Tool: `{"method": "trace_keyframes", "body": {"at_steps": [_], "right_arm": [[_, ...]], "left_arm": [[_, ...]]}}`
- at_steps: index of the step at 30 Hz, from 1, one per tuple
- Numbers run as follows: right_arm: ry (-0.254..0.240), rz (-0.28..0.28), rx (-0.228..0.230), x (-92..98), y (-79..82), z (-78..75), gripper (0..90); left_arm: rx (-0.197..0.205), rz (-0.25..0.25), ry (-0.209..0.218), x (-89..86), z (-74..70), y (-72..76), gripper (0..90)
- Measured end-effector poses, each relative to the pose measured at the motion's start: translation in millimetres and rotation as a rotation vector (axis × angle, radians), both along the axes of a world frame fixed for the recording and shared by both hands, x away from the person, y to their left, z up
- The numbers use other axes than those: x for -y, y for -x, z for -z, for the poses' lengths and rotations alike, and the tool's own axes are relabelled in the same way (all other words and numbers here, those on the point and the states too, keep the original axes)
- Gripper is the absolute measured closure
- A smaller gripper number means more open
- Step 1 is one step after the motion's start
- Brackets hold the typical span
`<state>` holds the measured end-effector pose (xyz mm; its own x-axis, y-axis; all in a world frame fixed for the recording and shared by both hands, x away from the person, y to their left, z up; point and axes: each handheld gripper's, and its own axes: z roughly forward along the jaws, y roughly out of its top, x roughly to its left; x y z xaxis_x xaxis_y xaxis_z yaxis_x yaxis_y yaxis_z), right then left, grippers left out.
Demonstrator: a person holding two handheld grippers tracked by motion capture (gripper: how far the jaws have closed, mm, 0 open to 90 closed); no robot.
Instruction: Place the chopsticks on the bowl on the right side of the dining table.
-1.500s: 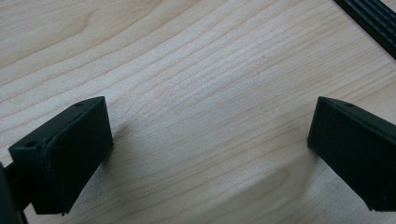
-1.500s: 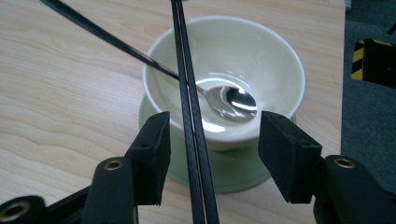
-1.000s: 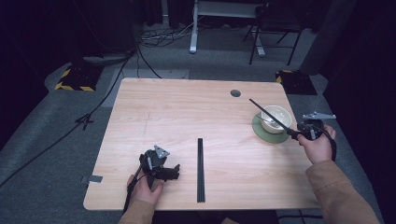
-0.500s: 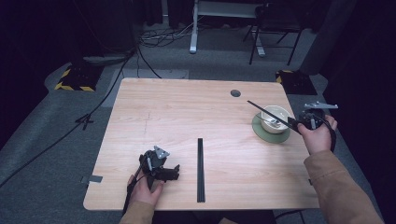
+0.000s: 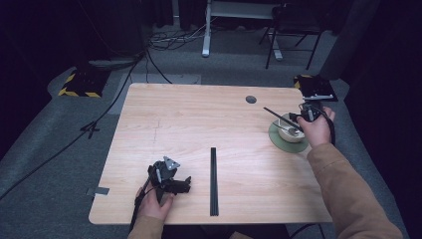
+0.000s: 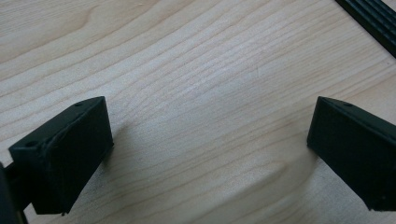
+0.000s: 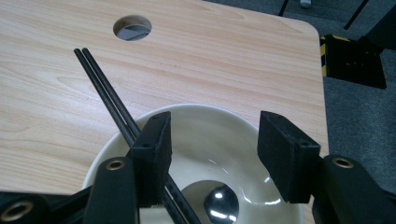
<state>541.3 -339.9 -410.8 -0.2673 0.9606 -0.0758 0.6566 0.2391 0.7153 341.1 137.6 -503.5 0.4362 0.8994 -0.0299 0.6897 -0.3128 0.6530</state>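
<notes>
A white bowl [image 5: 290,132] stands on a green saucer [image 5: 276,141] at the table's right side. Two black chopsticks [image 5: 274,114] lean out of it toward the far left. In the right gripper view the chopsticks [image 7: 105,86] cross the rim of the bowl [image 7: 210,116] and pass under the left jaw, not between the pads; a shiny metal piece [image 7: 219,203] lies in the bowl. My right gripper [image 5: 298,118] [image 7: 212,133] hangs open over the bowl. Resting on the wood near the front edge, my left gripper [image 5: 185,183] [image 6: 208,140] is wide open with nothing in it.
A long black strip [image 5: 214,181] [image 6: 373,16] lies on the table just right of the left gripper. A round cable hole [image 5: 251,99] [image 7: 132,27] sits beyond the bowl. The table's right edge is close to the saucer, with a yellow-striped black block [image 7: 352,58] on the floor beyond.
My right hand has moved toward the table's far side, above the bowl. The chopsticks stay leaning in the bowl. The left gripper has not moved.
</notes>
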Motion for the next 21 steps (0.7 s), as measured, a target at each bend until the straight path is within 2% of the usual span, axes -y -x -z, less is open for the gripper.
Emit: {"method": "trace_keyframes", "body": {"at_steps": [7, 13, 16, 21], "right_arm": [[0.039, -0.010, -0.026, -6.1, -9.0, 11.6, 44.9], [0.030, -0.042, -0.033, -9.6, -3.5, 13.2, 44.4], [0.021, -0.062, -0.022, -9.7, 2.2, 10.7, 44.5], [-0.023, -0.078, 0.028, -2.5, 14.0, -2.5, 45.2]], "left_arm": [[0.005, 0.002, -0.002, 0.2, 0.0, -0.8, 0.2], [0.005, 0.001, -0.003, 0.3, 0.0, -0.9, 0.2], [0.005, 0.001, -0.003, 0.3, 0.0, -0.9, 0.2], [0.005, 0.002, -0.003, 0.3, 0.0, -1.0, 0.2]]}}
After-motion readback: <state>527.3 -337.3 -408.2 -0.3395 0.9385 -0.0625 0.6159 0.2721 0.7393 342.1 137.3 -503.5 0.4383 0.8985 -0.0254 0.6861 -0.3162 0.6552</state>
